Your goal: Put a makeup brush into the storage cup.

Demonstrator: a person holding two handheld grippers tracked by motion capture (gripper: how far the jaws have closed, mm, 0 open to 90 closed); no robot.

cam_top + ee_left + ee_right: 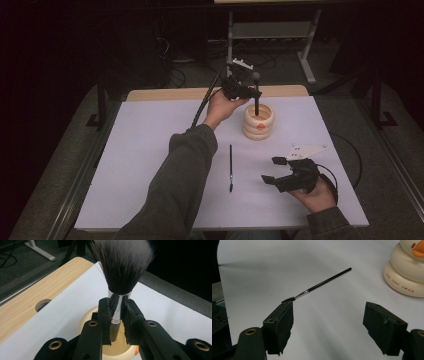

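Two jaws of the left gripper (117, 315) clamp the silver ferrule of a fluffy makeup brush (122, 267), held upright with its handle inside the cream ringed holder (258, 121) at the table's (150, 150) far side. Nearer the person, the right gripper (329, 327) rests spread wide beside a thin spoolie brush (230, 167) lying flat.

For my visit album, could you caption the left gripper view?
Left gripper clamps a fluffy makeup brush by its silver ferrule, above a cream holder.
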